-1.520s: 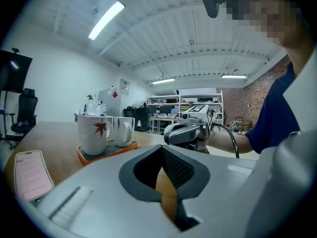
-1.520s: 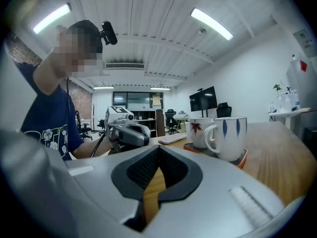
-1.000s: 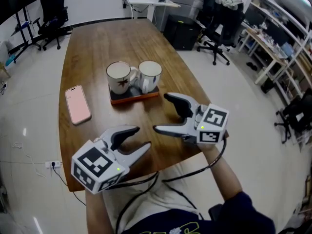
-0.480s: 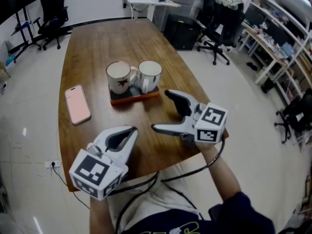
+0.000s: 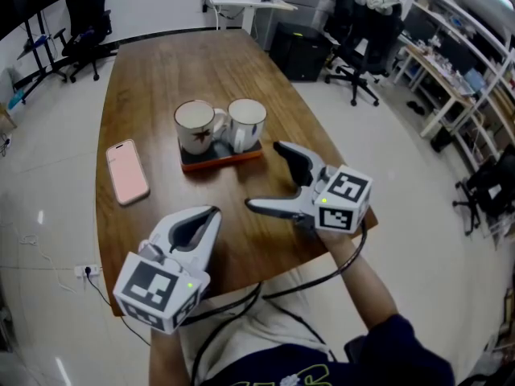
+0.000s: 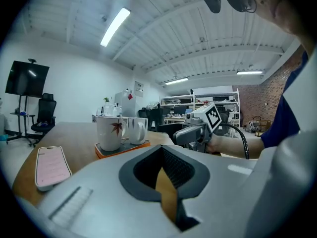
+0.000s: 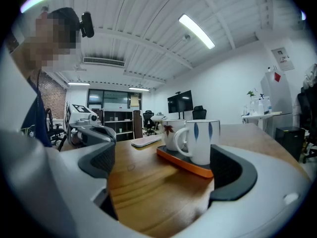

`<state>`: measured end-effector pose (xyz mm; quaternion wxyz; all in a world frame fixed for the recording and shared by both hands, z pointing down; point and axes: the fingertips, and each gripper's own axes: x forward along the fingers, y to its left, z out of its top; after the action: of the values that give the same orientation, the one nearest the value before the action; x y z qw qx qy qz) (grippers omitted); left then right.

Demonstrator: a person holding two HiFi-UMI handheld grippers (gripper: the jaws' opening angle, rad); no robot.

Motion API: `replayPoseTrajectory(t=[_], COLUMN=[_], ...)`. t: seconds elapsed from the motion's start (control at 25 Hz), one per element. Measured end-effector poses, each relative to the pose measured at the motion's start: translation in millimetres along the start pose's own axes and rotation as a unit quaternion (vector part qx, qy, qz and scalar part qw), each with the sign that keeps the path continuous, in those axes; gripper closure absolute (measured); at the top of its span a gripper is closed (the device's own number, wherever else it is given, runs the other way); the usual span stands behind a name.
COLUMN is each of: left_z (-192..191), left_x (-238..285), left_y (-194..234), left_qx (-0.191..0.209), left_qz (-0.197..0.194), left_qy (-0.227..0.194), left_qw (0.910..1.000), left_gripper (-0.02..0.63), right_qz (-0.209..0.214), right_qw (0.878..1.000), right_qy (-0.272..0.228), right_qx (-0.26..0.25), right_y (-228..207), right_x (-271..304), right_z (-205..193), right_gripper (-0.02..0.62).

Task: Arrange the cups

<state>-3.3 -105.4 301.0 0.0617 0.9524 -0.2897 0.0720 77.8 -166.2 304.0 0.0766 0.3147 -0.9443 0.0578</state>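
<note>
left gripper [image 5: 211, 213] jaws closed; right gripper [image 5: 264, 176] jaws just opened wider, empty.

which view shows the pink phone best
The head view: the pink phone lies whole, seen from above. The left gripper view shows it foreshortened at a low angle; the right gripper view shows only a thin, distant, edge-on sliver.

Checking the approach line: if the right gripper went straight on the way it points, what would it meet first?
Probably the blue-marked cup on the orange tray, dead ahead of the right gripper; depth is unclear. Its jaws have just been opening, with nothing between them.
</note>
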Motion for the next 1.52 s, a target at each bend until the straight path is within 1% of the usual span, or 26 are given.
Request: replayPoseTrajectory(t=[0.28, 0.4, 0.56, 0.84, 1.0, 1.08, 1.16, 1.4, 1.52], left_z=[0, 1, 1, 0, 1, 1, 0, 0, 1], left_x=[0, -1, 0, -1, -1, -2, -2, -2, -2], left_y=[0, 3, 2, 4, 5, 4, 4, 2, 1], left_qx=[-0.002, 0.003, -0.004, 0.006, 0.002, 0.003, 0.004, -0.002, -0.002], left_qz=[0.002, 0.012, 0.01, 0.008, 0.014, 0.012, 0.012, 0.009, 0.009], left_qy=[0.0, 0.001, -0.004, 0.002, 0.001, -0.002, -0.001, -0.005, -0.003], left_qw=[1.0, 0.9999, 0.9999, 0.9999, 0.9999, 0.9999, 0.9999, 0.9999, 1.0], left_gripper=[0.603, 0.603, 0.603, 0.603, 0.603, 0.603, 0.603, 0.603, 0.603], right_qz=[-0.003, -0.011, -0.02, -0.018, -0.023, -0.017, -0.002, 0.033, 0.035], right_qw=[1.0, 1.0, 1.0, 1.0, 1.0, 1.0, 1.0, 0.999, 0.999], right_qy=[0.001, 0.0, -0.001, 0.0, 0.0, 0.0, 0.0, 0.005, 0.004], right_qx=[0.001, 0.003, 0.005, 0.004, 0.002, 0.001, -0.002, -0.012, -0.007], right_y=[-10, -25, -42, -67, -90, -101, -107, -111, -113], right_x=[6, 8, 11, 17, 18, 21, 26, 39, 42], right_z=[1, 3, 3, 4, 6, 7, 8, 12, 13], right_gripper=[0.021, 0.017, 0.017, 0.018, 0.021, 0.023, 0.026, 0.057, 0.067])
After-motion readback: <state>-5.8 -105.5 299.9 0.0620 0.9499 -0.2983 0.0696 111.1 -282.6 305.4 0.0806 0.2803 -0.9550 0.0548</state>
